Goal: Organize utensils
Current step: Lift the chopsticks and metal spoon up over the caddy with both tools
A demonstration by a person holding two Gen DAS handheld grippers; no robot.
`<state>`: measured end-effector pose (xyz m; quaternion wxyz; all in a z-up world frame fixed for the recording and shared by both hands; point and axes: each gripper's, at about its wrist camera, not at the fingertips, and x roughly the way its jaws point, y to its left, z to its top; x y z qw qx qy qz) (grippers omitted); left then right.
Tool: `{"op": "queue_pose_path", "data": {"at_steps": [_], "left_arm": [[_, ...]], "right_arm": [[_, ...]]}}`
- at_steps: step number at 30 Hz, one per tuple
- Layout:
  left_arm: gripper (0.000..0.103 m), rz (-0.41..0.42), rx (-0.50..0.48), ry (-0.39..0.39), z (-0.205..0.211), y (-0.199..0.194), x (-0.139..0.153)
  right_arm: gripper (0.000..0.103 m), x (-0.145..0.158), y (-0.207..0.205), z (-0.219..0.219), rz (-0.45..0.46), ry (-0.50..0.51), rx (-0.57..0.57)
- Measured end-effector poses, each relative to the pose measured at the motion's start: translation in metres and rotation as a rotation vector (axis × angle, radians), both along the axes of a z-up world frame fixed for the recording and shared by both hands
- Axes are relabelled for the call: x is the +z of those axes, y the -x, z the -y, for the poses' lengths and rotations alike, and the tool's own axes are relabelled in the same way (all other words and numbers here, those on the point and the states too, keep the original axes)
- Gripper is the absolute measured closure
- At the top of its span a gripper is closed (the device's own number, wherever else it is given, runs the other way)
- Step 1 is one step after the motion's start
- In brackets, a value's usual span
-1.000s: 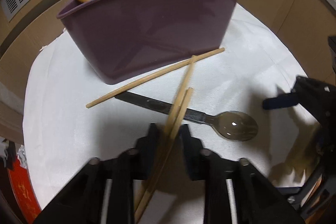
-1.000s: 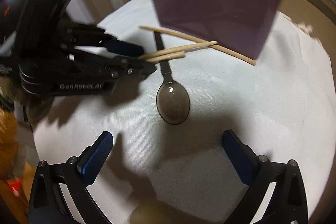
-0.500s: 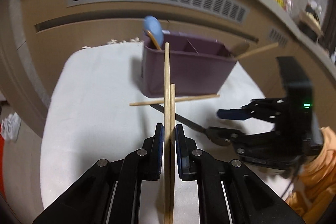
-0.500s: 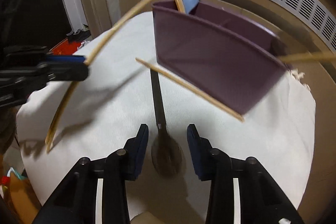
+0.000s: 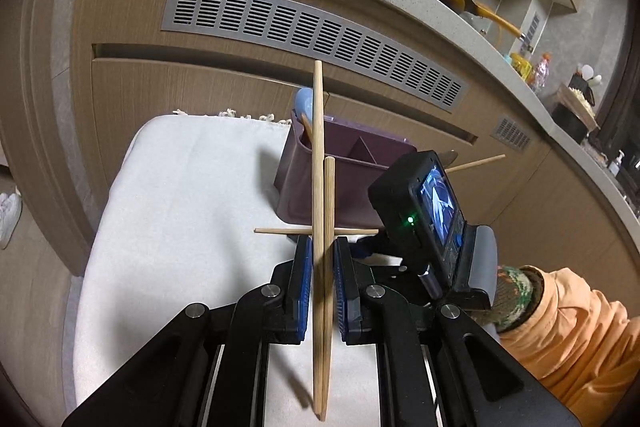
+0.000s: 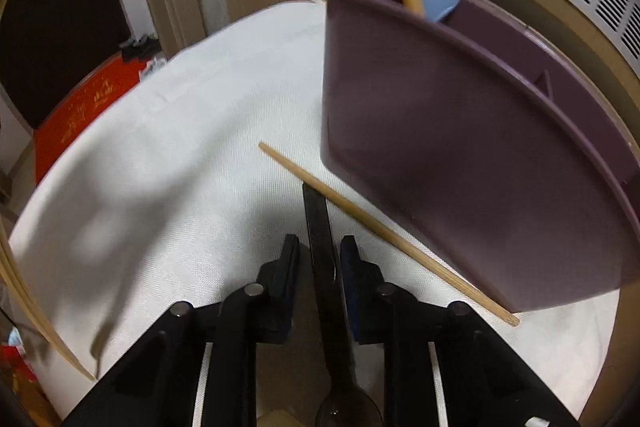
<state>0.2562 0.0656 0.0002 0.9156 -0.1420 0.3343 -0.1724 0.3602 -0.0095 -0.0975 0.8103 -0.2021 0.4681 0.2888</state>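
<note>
The left gripper (image 5: 323, 259) is clamped on two chopsticks (image 5: 319, 187), which stand nearly upright between its blue pads, lifted above the white cloth (image 5: 180, 195) on the bench. One stick reaches higher than the other. Beyond them sits the purple caddy (image 5: 296, 187), with a blue spoon (image 5: 303, 103) and a tan handle in its left compartment and another stick jutting from its right end. A single chopstick (image 5: 280, 230) lies flat on the cloth just in front of the caddy.

The right gripper (image 6: 320, 259) is closed on the dark handle of a spoon (image 6: 324, 267), whose bowl lies back toward the camera between the finger bases. The handle tip passes under the lying chopstick (image 6: 384, 231), close to the caddy wall (image 6: 460, 167). In the left view the right gripper's camera housing sits beside the caddy.
</note>
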Motion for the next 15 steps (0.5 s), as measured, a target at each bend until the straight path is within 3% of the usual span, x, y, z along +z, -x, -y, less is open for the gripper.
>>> {"op": "queue_pose_path", "data": {"at_steps": [10,15], "left_arm": [[0.09,-0.012,-0.108,-0.013,0.031,0.006,0.006],[0.089,-0.052,-0.177,-0.102,0.071,-0.009,-0.003]], "right_arm": [[0.091,0.012,0.04,0.065,-0.056,-0.061,-0.055],[0.091,0.021,0.051,0.098,-0.027,-0.091,-0.131]]}}
